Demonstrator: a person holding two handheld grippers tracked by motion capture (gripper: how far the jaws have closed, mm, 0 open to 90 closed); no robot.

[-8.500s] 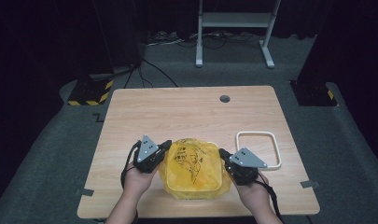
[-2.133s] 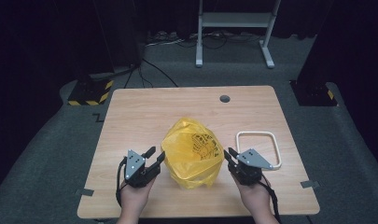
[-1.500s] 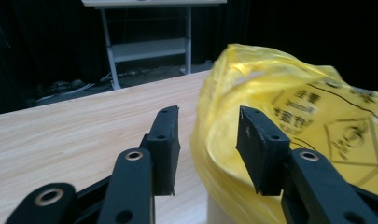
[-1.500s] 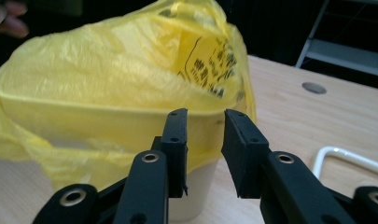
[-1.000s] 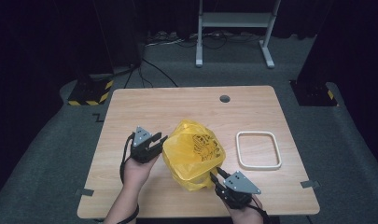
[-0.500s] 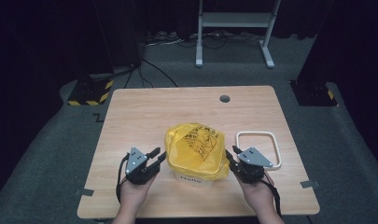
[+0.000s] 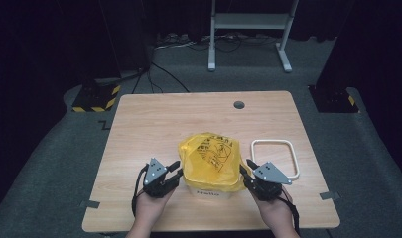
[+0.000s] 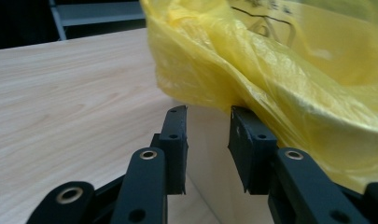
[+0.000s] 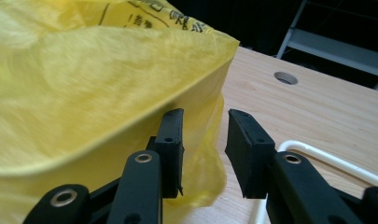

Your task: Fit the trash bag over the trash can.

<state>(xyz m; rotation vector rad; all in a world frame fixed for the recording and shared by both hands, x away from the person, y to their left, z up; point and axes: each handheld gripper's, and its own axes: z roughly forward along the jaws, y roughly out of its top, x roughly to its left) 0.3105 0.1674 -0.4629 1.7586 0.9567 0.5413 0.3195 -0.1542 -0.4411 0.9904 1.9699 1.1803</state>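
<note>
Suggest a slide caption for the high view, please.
Two grippers flank a yellow bag draped over a white bin.

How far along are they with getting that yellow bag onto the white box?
Mostly on. The yellow bag already drapes over the top and sides of the white box, whose lower front edge is bare. In hand: the left gripper and right gripper flank the bag's hem, jaws open, gripping nothing. Probably left: tugging the hem down. The white rectangular ring lies untouched beside it.

Each black tool [image 7: 174, 171] carries a grey triangular plate, brass-ringed screws and a black cable.
</note>
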